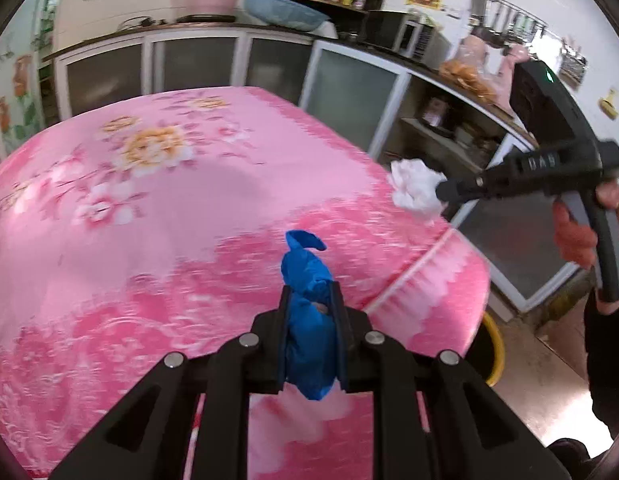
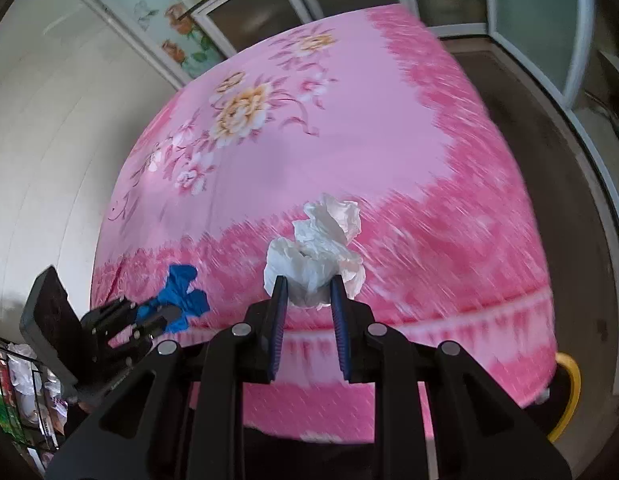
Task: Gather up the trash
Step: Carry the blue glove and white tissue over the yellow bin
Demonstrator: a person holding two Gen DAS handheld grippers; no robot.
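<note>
Blue plastic filled the left wrist view: the left gripper [image 1: 311,304] was clamped narrow on a crumpled blue wrapper [image 1: 307,312], which stuck up past the fingertips and hung loose below them, over the near part of the pink floral tablecloth [image 1: 149,200]. Far right, the right gripper [image 1: 441,192] carried a white paper wad [image 1: 413,190] out past the table's right edge, a hand [image 1: 589,220] on its handle. A yellow-rimmed bin [image 1: 495,352] peeked out from under the table corner, mostly hidden.

Over to the right wrist view: the right gripper [image 2: 308,292] pinched only the lower part of the white paper wad [image 2: 317,252], jaws narrow, most of the wad billowing free above. The left gripper [image 2: 161,314] showed at lower left with the blue wrapper [image 2: 181,294]. The yellow-rimmed bin [image 2: 569,392] sat low right.

The risk looked plain: a shallow bite on springy paper could slip mid-carry, and with the bin tucked under the cloth, either piece could land on the floor.
</note>
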